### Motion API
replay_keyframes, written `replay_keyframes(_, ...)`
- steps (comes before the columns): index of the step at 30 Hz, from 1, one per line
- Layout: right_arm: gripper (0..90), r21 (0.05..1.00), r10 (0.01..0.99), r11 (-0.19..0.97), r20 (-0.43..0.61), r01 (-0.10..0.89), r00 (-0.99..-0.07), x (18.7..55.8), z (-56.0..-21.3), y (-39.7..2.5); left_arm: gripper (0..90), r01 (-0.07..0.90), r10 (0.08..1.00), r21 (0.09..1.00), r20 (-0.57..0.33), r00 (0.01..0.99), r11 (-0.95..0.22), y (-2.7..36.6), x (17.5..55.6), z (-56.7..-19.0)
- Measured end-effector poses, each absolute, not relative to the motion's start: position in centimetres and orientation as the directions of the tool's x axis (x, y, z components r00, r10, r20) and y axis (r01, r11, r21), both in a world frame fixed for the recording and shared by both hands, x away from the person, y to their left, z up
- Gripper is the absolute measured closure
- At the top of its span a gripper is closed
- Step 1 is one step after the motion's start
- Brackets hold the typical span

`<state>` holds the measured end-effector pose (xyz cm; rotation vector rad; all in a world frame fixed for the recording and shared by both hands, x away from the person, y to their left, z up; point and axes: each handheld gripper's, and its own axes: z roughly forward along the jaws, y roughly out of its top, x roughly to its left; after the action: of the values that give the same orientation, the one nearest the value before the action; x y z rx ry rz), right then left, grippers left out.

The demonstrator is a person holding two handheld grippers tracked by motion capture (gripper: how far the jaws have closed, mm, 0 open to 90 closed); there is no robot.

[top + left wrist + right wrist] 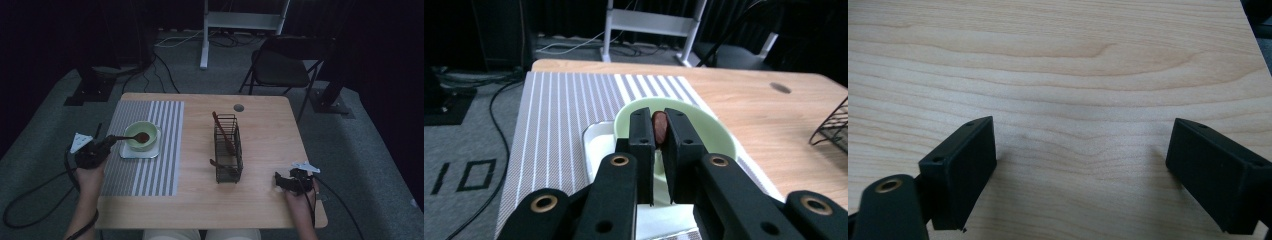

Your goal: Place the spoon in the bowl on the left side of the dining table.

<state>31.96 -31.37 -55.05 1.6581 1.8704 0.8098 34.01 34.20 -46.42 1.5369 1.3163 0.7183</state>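
A brown wooden spoon (136, 136) reaches over a pale green bowl (148, 129), its head above the bowl's inside. My left gripper (111, 141) is shut on the spoon's handle at the left of the striped mat. In the left gripper view the spoon (659, 126) stands edge-on between the jaws, with the bowl (719, 135) behind it. The bowl rests on a white square plate (131, 152). My right gripper (276, 181) lies open on the bare wood near the table's front right corner, nothing between its fingers (960, 167).
A black wire rack (228, 149) stands mid-table with a brown utensil (222, 131) leaning in it. The grey striped placemat (160, 165) covers the left side. A round hole (239, 107) sits near the far edge. A folding chair (282, 67) stands beyond the table.
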Motion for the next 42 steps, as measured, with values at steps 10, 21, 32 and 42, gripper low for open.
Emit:
replay_keyframes(10, 12.0, 0.721, 0.992, 0.078, 0.014, 0.689, -0.126, 32.0, -55.0, -31.4, 56.2, 0.454, 0.956, 0.891, -0.119, 0.268, -0.016, 34.1, 34.0, -47.3)
replay_keyframes(21, 12.0, 0.721, 0.992, 0.078, 0.014, 0.689, -0.126, 32.0, -55.0, -31.4, 19.5, 0.495, 0.961, 0.868, -0.100, 0.260, -0.044, 33.8, 33.0, -48.1)
replay_keyframes(32, 12.0, 0.721, 0.992, 0.077, 0.014, 0.689, -0.126, 32.0, -55.0, -31.4, 9.5, 0.528, 0.960, 0.843, -0.052, 0.275, -0.106, 33.7, 32.0, -49.9)
replay_keyframes(42, 12.0, 0.720, 0.992, 0.076, 0.015, 0.690, -0.125, 32.0, -55.0, -31.3, 9.5, 0.518, 0.963, 0.852, -0.068, 0.261, -0.080, 33.8, 30.2, -50.7)
